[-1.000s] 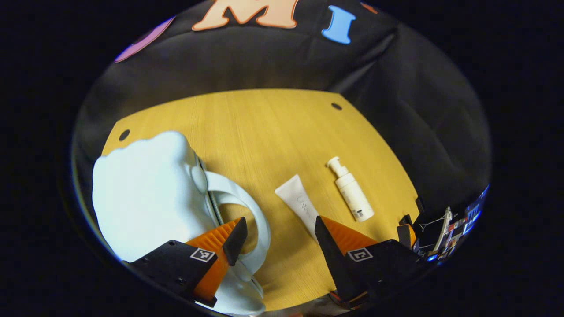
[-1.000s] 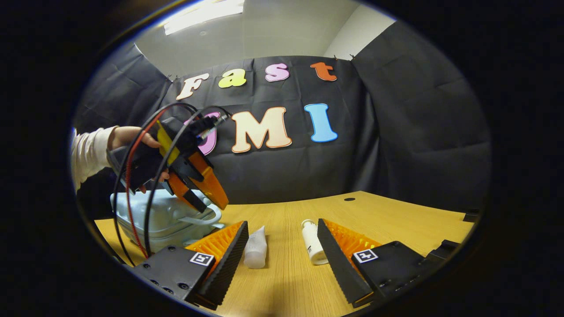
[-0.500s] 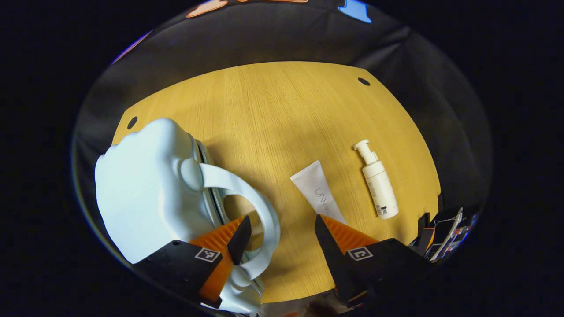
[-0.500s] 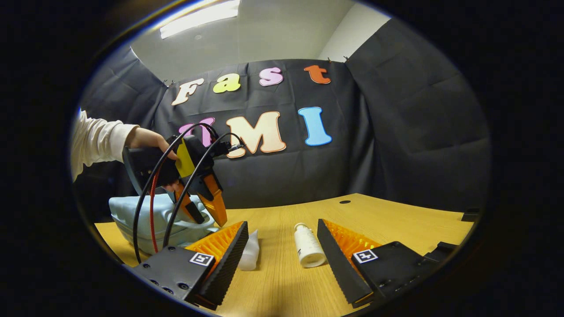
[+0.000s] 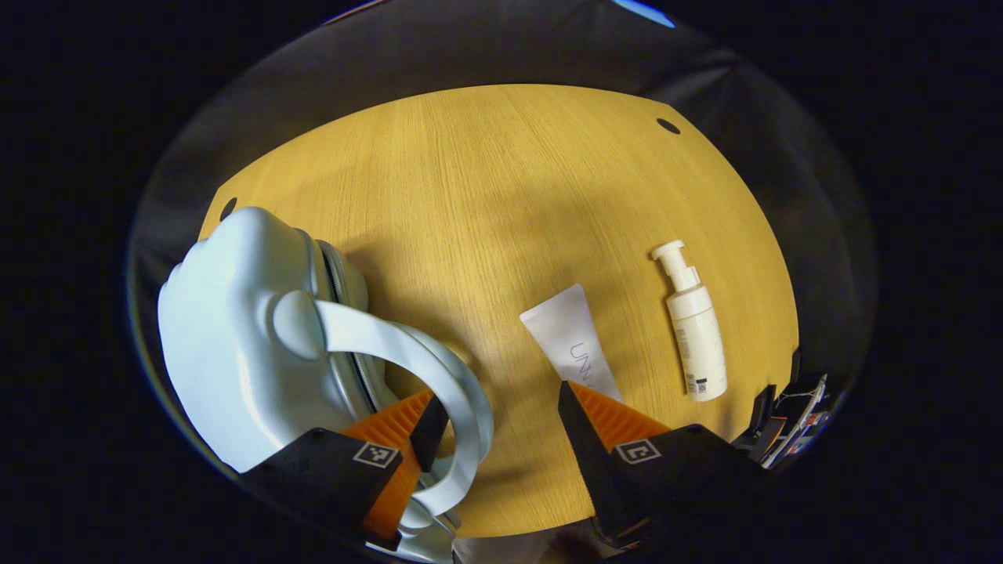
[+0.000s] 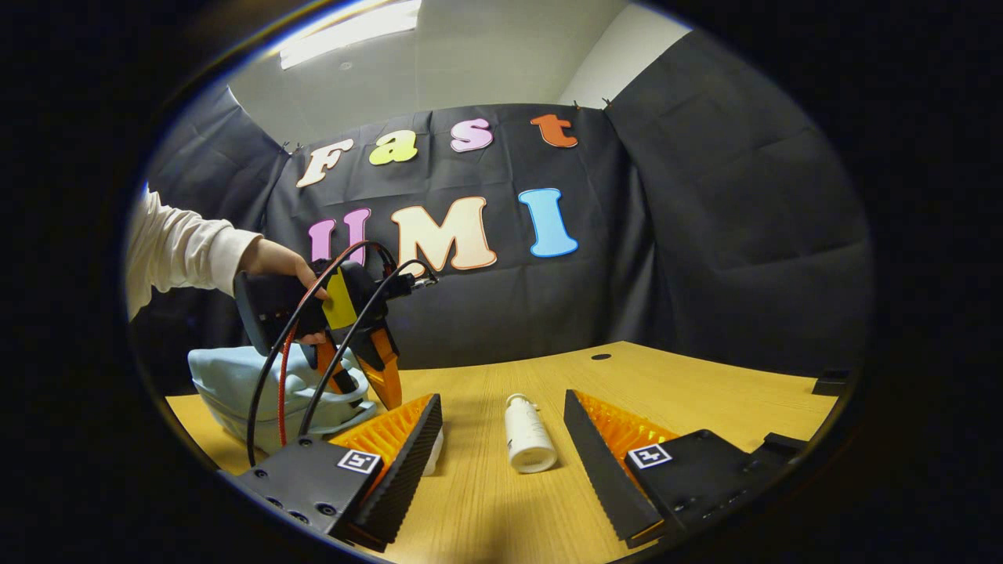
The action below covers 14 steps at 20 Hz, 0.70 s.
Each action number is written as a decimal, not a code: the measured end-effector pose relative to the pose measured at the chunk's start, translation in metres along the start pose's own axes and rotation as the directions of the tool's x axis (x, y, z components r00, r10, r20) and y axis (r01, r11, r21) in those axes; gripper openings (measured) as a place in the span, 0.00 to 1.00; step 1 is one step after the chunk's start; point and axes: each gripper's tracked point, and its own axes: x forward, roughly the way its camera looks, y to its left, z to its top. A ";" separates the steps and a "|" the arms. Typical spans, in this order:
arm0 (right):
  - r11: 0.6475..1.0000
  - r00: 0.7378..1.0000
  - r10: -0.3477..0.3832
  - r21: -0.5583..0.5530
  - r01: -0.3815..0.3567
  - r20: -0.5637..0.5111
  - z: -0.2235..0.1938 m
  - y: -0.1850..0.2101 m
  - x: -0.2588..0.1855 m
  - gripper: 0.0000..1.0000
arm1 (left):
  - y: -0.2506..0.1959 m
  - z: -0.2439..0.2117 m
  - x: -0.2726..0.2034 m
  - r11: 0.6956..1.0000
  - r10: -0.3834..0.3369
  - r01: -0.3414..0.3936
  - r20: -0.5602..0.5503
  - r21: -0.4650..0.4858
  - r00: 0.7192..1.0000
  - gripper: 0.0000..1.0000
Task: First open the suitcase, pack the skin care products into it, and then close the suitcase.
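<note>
A pale blue suitcase (image 5: pixel 227 329) lies closed on the wooden table (image 5: pixel 486 196), its looped handle (image 5: pixel 439 392) arching toward me. My left gripper (image 5: pixel 497 411) is open, one finger poking inside the handle loop, the other just over the foot of a white tube (image 5: pixel 572 345). A white pump bottle (image 5: pixel 693 329) lies to the tube's right. In the right gripper view, my right gripper (image 6: pixel 501 439) stands open low over the table, with the pump bottle (image 6: pixel 526 435) ahead between its fingers. The left gripper (image 6: pixel 364 376) hangs over the suitcase (image 6: pixel 235 384) there, held by a hand (image 6: pixel 274 258).
Black cloth walls close the booth behind and to the right. The table has small round holes (image 5: pixel 668 125) near its far corners. Red and black cables (image 6: pixel 274 392) hang from the left gripper in the right gripper view.
The left gripper has dropped lower and tilted down, one finger slipping further into the suitcase handle loop. The right gripper view shifted slightly, so the bottle sits more central between its fingers.
</note>
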 end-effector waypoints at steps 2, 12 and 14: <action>1.000 1.000 -0.009 0.006 0.009 -0.003 0.000 -0.007 0.000 0.98 | 0.001 0.000 0.002 1.000 0.001 -0.001 -0.007 -0.006 1.000 0.76; 1.000 1.000 -0.004 -0.014 0.004 -0.014 -0.003 -0.006 -0.003 0.98 | 0.014 0.002 -0.006 0.999 0.014 -0.013 -0.012 0.043 1.000 0.11; 0.999 1.000 -0.008 -0.032 0.008 -0.001 0.000 -0.008 -0.003 0.98 | 0.010 0.003 -0.014 0.998 -0.007 0.007 -0.006 0.056 1.000 0.09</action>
